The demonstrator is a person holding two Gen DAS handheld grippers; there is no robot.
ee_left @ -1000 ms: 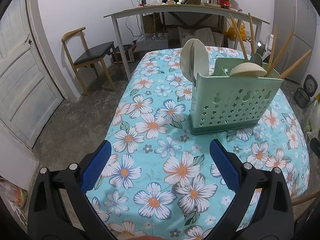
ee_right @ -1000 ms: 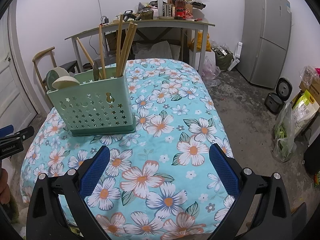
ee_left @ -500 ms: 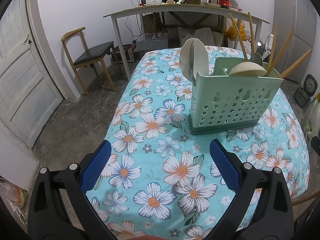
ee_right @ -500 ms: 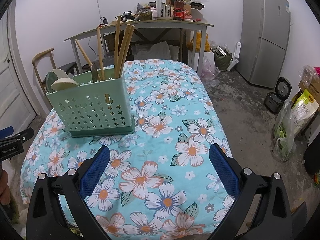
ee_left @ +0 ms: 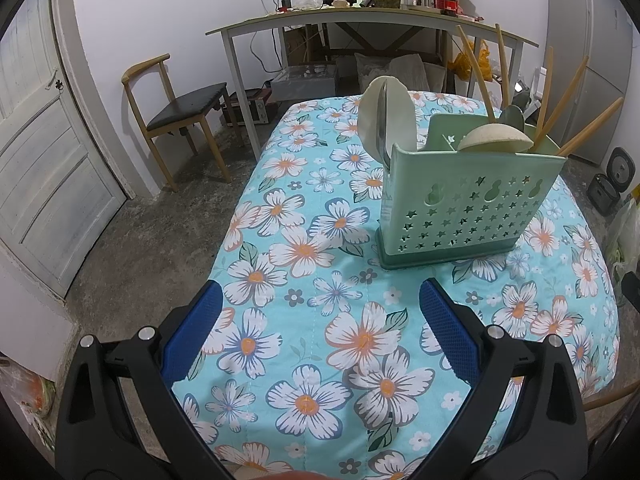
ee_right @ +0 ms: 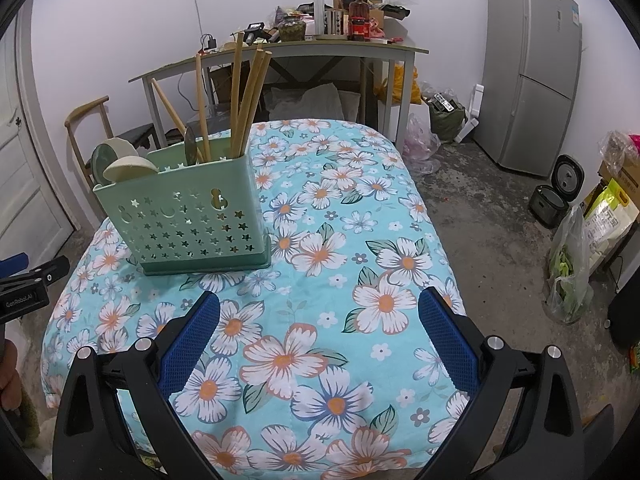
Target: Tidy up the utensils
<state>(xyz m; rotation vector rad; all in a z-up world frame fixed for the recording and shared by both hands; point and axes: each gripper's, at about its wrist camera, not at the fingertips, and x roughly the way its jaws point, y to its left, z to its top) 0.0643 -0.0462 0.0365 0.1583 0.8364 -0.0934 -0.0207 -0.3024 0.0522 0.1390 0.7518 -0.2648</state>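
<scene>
You are looking at a table covered in a turquoise cloth printed with white and orange flowers [ee_left: 304, 344] [ee_right: 320, 304]; on it stands a mint-green perforated plastic utensil caddy [ee_left: 464, 204] [ee_right: 188, 220], upright.

1. Walls [ee_right: 120, 20] were plain white; the floor [ee_right: 480, 200] was bare, stained concrete.
2. A cluttered side table [ee_right: 360, 46] stood against the far wall.
3. A wooden chair [ee_left: 176, 108] sat near a white panelled door [ee_left: 44, 168].
4. A grey refrigerator [ee_right: 532, 68] occupied the corner.
</scene>
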